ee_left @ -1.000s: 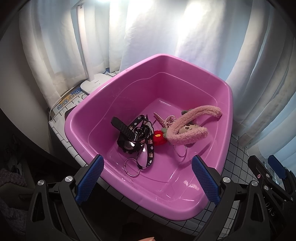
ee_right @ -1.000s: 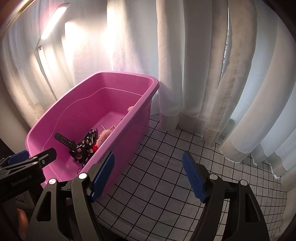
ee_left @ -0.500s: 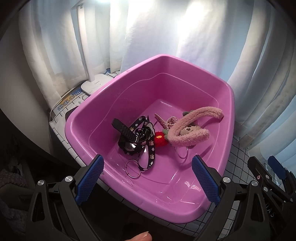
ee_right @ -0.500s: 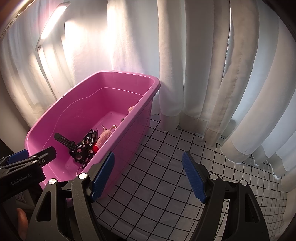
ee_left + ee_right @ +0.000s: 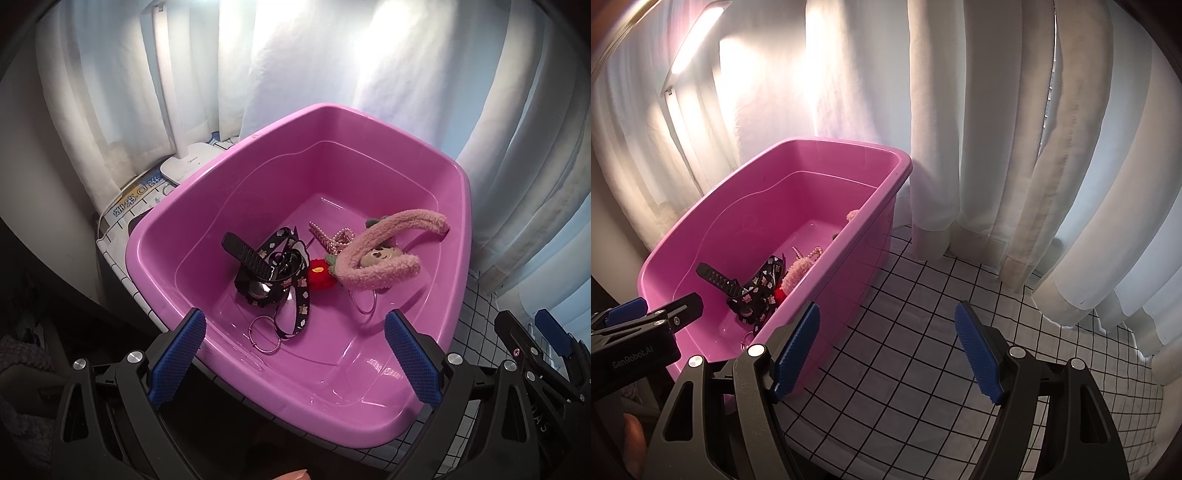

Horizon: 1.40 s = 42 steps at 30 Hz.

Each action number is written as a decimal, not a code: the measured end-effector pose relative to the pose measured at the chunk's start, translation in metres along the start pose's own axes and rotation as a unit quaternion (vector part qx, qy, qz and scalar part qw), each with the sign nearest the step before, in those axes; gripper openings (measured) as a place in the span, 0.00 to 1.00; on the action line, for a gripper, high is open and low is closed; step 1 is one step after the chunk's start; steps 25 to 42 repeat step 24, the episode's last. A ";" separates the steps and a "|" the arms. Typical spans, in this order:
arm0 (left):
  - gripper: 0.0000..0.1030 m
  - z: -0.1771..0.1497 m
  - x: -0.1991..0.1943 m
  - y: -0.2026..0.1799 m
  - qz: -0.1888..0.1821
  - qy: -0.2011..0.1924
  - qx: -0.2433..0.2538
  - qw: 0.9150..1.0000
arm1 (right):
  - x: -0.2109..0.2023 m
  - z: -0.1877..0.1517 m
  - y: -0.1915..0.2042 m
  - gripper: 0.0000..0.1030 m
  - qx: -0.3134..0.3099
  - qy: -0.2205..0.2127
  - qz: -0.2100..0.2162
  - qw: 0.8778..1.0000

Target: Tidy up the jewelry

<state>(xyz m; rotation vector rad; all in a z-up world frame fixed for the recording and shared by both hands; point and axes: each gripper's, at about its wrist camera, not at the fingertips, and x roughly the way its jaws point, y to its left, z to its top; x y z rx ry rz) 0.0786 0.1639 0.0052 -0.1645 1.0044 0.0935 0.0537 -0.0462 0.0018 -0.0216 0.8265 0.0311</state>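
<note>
A pink plastic tub (image 5: 458, 206) (image 5: 849, 236) holds a small heap of things. In it lie a black watch (image 5: 255, 271) (image 5: 720, 282), a black patterned lanyard (image 5: 301, 295) with a metal ring (image 5: 264, 338), a red knitted charm (image 5: 320, 273), a beaded pink piece (image 5: 332, 238) and a fluffy pink plush keychain (image 5: 376, 258). My left gripper (image 5: 293, 354) hangs open over the tub's near rim, empty. My right gripper (image 5: 886, 347) stands open and empty over the checked cloth, just right of the tub. The left gripper's side (image 5: 646, 325) shows in the right wrist view.
The tub stands on a white cloth with a black grid (image 5: 942, 314). White curtains (image 5: 997, 147) close off the back and right. A white lamp base (image 5: 188, 164) and a printed paper (image 5: 136, 195) lie left of the tub, with a lit lamp bar (image 5: 698, 37) above.
</note>
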 end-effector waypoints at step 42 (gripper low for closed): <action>0.94 0.001 -0.005 0.000 0.008 -0.007 0.008 1.000 | 0.000 -0.001 0.002 0.70 0.000 0.002 0.000 1.000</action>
